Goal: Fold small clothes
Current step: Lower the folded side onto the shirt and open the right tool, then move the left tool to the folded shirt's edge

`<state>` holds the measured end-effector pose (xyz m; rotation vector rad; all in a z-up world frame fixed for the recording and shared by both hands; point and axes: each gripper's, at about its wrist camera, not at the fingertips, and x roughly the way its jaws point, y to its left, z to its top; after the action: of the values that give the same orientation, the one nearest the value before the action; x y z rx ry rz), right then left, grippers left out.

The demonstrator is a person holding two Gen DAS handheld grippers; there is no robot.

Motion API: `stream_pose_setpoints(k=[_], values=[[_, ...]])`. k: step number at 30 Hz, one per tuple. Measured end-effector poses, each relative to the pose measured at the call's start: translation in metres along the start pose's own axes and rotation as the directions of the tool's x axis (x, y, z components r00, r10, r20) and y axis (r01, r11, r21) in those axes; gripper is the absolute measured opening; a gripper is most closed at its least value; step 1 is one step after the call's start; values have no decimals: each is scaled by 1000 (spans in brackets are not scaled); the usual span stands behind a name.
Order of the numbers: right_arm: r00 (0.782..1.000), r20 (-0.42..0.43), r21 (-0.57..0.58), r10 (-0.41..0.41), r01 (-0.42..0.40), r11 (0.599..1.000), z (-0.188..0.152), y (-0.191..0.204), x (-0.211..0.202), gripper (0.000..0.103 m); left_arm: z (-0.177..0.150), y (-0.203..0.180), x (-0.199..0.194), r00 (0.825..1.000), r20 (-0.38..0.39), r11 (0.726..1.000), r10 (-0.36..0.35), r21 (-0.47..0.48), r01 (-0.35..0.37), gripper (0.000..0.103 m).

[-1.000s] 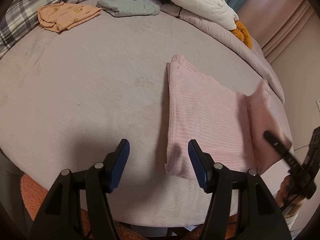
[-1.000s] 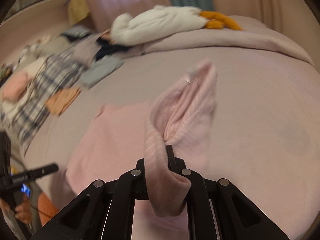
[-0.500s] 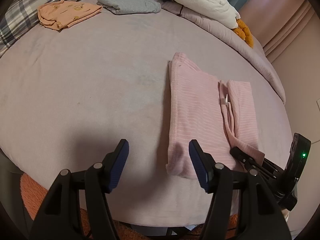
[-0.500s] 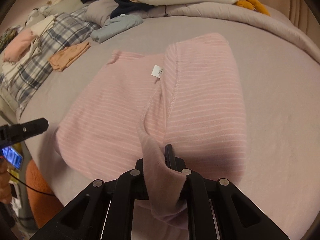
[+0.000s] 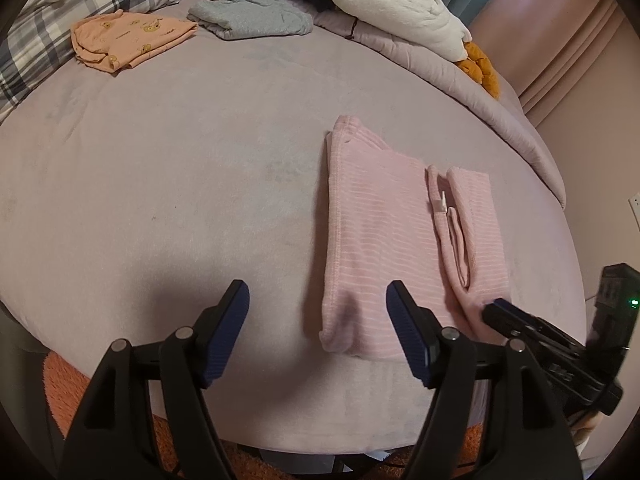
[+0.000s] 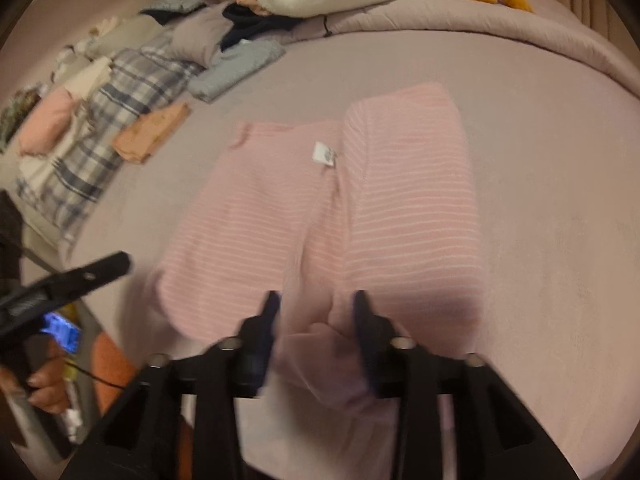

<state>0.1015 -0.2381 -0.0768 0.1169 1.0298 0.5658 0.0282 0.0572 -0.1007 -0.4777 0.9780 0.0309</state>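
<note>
pink top (image 5: 380, 240) lying on bed (image 5: 168, 184), right side folded over. right gripper (image 6: 316, 316) jaws just been opening, hem loose between them. left gripper (image 5: 316, 312) hanging wide, empty. advising: withdraw right clear without dragging fold.

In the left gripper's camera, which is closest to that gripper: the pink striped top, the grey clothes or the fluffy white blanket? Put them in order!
1. Pink striped top, right beside the left gripper.
2. Grey clothes, far across the bed.
3. Fluffy white blanket, just behind, on the right.
</note>
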Motion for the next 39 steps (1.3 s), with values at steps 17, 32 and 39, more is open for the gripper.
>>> stream_pose_setpoints(k=[17, 32, 39], values=[[966, 146, 144, -213, 192, 971, -6, -49, -48, 72, 4, -31, -9, 998, 49, 995, -35, 91, 30, 85], [950, 73, 358, -304, 259, 897, -26, -104, -43, 89, 15, -64, -2, 993, 22, 985, -116, 131, 112, 89], [949, 59, 407, -310, 261, 875, -40, -120, -49, 89, 31, -88, 25, 974, -45, 967, -221, 124, 225, 89]])
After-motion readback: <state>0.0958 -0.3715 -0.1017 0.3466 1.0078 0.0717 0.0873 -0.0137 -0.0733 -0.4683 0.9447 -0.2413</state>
